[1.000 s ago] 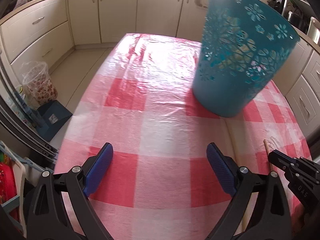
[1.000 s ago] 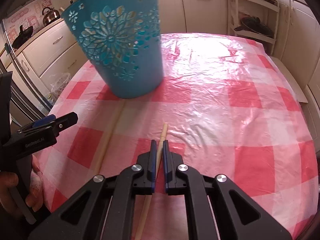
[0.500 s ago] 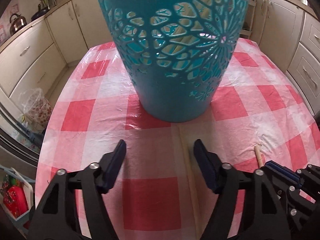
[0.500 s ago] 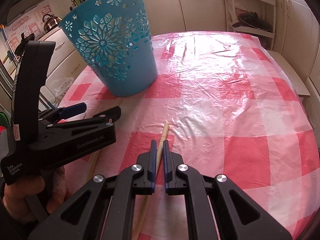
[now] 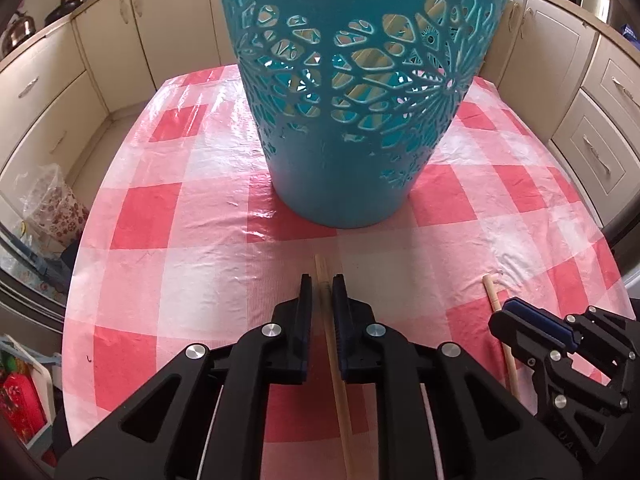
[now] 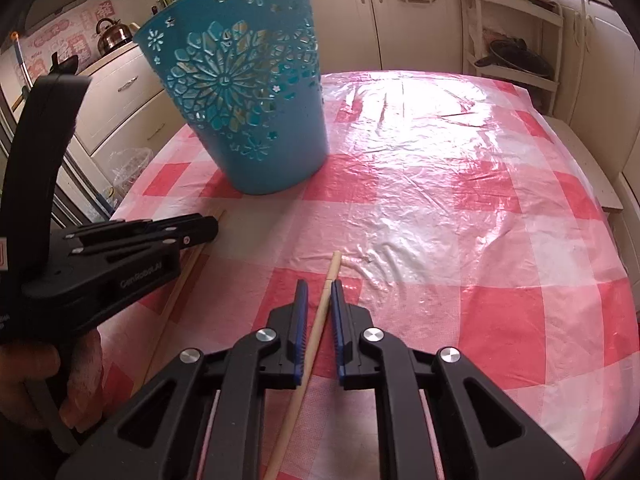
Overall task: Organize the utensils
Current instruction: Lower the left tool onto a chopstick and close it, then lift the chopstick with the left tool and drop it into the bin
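From the left wrist view, my left hand-held gripper (image 5: 321, 288) points steeply down at the counter (image 5: 168, 216), which wears a red-and-white checked plastic cloth. Its jaws are closing around a wooden chopstick (image 5: 332, 344) that lies between the blue pads and runs back toward the near edge; I cannot tell whether the pads are pressing on it yet. The stick's tip pokes out just ahead of the fingertips, aimed at the base of the teal cut-out basket (image 5: 352, 120), which stands upright on the cloth near the counter's middle. Pale sticks show through the basket's holes. At the right side of this view I see the right hand-held gripper (image 5: 520, 316) side-on, with a second chopstick (image 5: 494, 296) emerging from its tips.

From the right wrist view, the right hand-held gripper (image 6: 319, 300) also tilts downward. Its jaws are opening slightly, the second chopstick (image 6: 316, 332) lying slantwise between the pads with narrow gaps either side. The basket (image 6: 248, 92) stands toward the far left part of the counter (image 6: 500, 208). The left hand-held gripper (image 6: 208, 228) reaches in from the left edge, held by a hand (image 6: 48, 384) wrapped round its grip, with the first chopstick (image 6: 180, 284) under its fingers.
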Demonstrator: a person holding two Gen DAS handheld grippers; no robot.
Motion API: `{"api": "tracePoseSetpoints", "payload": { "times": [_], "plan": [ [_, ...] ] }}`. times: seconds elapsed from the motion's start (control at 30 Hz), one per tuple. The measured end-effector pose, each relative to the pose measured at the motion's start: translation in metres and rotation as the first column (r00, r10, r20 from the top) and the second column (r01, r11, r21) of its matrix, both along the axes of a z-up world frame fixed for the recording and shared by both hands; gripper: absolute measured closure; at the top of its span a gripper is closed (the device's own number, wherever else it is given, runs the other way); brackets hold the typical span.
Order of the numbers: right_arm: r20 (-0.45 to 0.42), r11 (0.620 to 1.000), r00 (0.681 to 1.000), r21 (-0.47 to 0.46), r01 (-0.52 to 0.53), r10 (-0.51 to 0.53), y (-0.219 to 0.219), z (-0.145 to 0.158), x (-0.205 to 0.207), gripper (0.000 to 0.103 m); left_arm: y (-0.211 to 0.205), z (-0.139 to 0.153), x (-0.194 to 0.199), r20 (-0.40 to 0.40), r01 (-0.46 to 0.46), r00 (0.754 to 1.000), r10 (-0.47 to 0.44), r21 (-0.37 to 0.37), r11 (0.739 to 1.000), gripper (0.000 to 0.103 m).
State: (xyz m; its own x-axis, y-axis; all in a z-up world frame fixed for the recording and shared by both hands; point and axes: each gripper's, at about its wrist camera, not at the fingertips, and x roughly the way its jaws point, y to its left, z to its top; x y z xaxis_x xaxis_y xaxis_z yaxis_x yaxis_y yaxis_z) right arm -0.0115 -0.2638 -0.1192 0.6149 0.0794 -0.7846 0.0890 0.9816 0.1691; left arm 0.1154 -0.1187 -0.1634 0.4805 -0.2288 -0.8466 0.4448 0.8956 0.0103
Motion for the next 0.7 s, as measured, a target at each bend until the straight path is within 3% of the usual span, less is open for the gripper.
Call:
{"api": "tracePoseSetpoints", "payload": {
  "times": [0.33,0.7],
  "plan": [
    [0.002,1.0,1.0,-0.031,0.004,-0.004,0.005,-0.002,-0.001,0.09,0.015,0.012,-0.013,0.02,0.018,1.0,-0.017,-0.028,0.999,0.098],
    [0.011,1.0,1.0,0.011,0.019,-0.019,-0.003,-0.003,-0.001,0.09,0.039,0.068,-0.051,0.135,0.097,0.988,-0.081,-0.118,0.988,0.098]
  ]
}}
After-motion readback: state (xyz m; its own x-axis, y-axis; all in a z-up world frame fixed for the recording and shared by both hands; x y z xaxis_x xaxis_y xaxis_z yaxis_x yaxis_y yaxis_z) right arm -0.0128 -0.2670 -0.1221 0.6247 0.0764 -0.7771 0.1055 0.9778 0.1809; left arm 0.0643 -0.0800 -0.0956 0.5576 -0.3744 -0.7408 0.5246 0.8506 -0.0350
